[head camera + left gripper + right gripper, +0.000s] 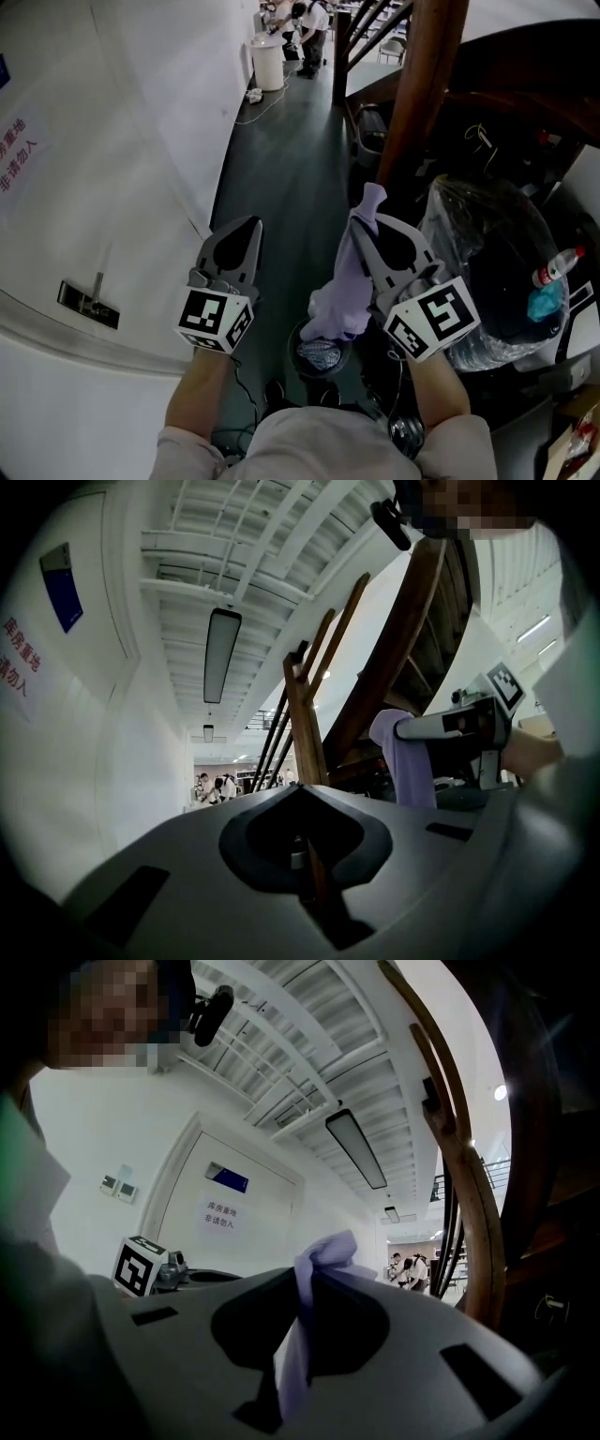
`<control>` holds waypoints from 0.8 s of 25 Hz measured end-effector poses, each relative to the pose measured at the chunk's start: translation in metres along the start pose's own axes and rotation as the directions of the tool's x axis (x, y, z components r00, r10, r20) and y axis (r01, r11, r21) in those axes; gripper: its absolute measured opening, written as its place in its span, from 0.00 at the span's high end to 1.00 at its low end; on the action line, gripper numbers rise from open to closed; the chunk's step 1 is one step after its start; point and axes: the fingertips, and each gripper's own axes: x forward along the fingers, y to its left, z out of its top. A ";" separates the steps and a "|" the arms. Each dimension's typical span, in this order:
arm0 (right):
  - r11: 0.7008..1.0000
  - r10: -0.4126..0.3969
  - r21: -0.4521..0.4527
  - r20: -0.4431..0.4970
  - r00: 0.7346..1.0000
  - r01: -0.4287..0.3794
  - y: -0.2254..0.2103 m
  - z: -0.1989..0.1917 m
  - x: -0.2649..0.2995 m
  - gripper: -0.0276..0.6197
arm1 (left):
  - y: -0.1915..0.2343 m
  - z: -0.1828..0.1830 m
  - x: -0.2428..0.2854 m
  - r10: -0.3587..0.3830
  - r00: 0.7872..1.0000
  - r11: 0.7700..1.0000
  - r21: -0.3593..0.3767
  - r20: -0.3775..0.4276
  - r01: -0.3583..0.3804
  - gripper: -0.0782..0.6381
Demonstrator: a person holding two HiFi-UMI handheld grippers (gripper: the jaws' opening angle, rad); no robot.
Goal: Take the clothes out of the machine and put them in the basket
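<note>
Brown wooden post (pixel 422 103) is the marker. Left of it: dark green floor (pixel 291 169), corridor-like, then white wall (pixel 131 131) w/ red-lettered sign (pixel 19 150). Beyond post, far end: white bin (pixel 268 64), couple of ppl (pixel 307 26). Right of post: clear-bagged bin (pixel 487 258). Overhead, left of post: long ceiling lamp (pixel 220 653), white ribbed ceiling (pixel 281 536).

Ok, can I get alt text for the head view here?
The right gripper pinches a pale lilac garment that hangs over a round basket on the dark floor. The left gripper, shut and empty, is held beside it.
</note>
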 end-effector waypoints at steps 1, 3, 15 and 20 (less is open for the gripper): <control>1.000 -0.013 0.006 -0.007 1.000 0.013 0.001 -0.004 0.001 0.92 | 0.002 -0.004 0.001 -0.016 1.000 1.000 -0.004 -0.003 0.016 0.86; 0.999 -0.036 0.019 -0.023 0.999 0.037 0.001 -0.012 0.002 0.92 | 0.003 -0.010 0.003 -0.046 0.999 0.999 -0.011 -0.005 0.046 0.86; 0.977 -0.163 0.111 -0.147 0.976 0.180 0.019 -0.079 -0.001 0.92 | 0.025 -0.066 -0.002 -0.138 0.989 0.987 -0.085 -0.045 0.133 0.86; 0.968 -0.169 0.147 -0.220 0.961 0.204 0.027 -0.118 -0.010 0.92 | 0.016 -0.099 -0.005 -0.161 0.983 0.981 -0.122 -0.093 0.149 0.86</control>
